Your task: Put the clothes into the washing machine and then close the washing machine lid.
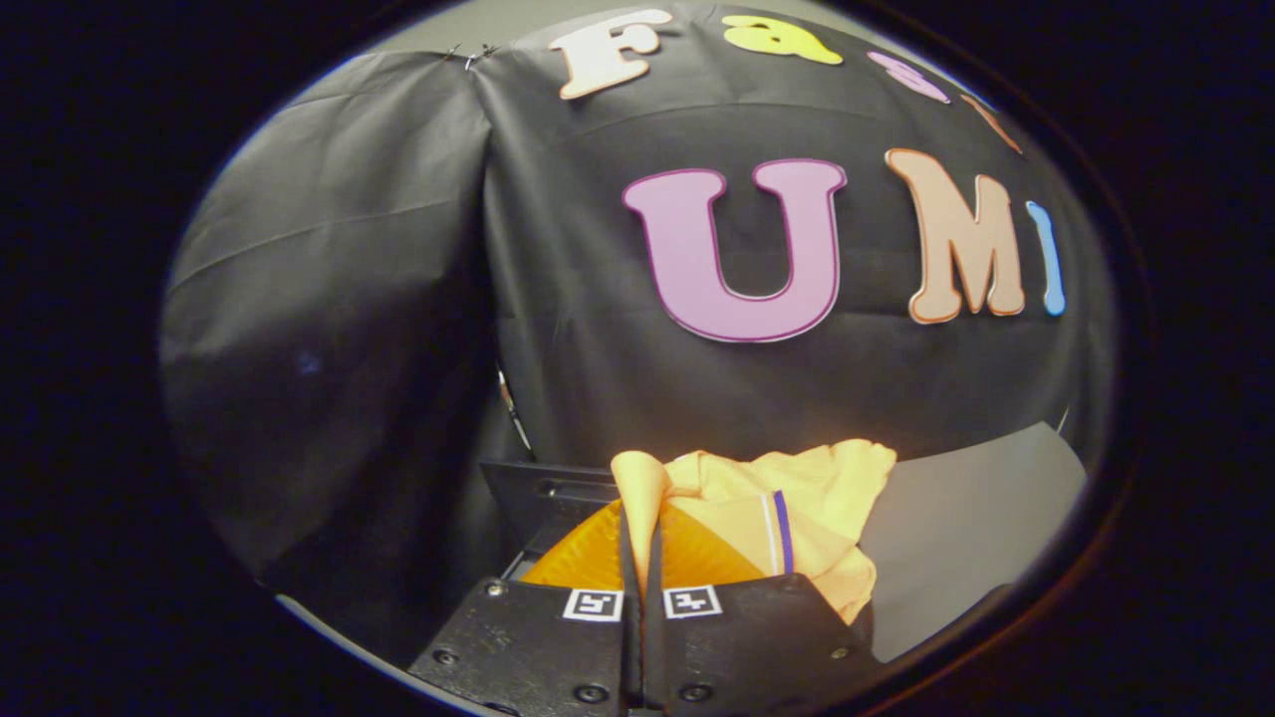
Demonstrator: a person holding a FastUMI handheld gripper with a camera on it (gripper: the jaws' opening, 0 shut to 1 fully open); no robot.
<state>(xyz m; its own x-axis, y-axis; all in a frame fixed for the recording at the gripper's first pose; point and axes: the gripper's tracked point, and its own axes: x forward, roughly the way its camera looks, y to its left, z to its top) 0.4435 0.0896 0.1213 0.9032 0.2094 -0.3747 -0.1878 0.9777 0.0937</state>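
A yellow-orange garment [787, 498] with a white and purple stripe hangs from my gripper [640, 518]. Both fingers are pressed together on a fold of the cloth, which sticks up in a point just past the fingertips. The rest of the garment drapes to the right of the fingers. Under the cloth, just ahead of the fingers, lies the translucent orange lid [588, 558] of the washing machine, and a dark part of the machine [543, 498] rises behind it on the left.
A pale grey tabletop [976, 508] stretches to the right of the garment. The black cloth wall of the booth stands close behind the machine.
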